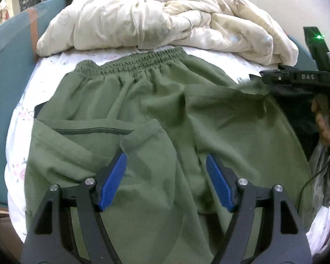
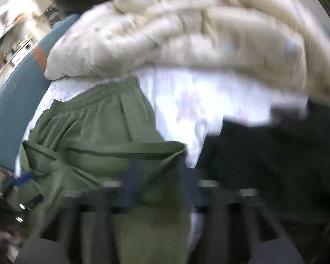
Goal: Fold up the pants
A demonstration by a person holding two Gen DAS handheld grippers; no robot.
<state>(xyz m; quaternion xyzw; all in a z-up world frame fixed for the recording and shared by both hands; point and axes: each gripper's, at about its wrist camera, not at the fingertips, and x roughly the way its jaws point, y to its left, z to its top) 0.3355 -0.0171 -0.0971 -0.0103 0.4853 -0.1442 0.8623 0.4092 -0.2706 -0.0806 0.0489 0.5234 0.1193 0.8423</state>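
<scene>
Green pants (image 1: 156, 110) under wide-apart left gripper (image 1: 166, 176), on floral sheet (image 1: 17, 160)

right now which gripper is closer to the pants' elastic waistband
Right. The right gripper sits beside the waistband end; the left gripper hovers over the lower pants.

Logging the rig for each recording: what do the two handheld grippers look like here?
The left gripper has black angular linkage arms with silver round pivot pins and ribbed blue pads on its jaws. The right gripper, seen from the side in the left wrist view, is black with raised letters "DAS", a green indicator light and a thin black cable trailing below. Its own view is too blurred for detail.
</scene>
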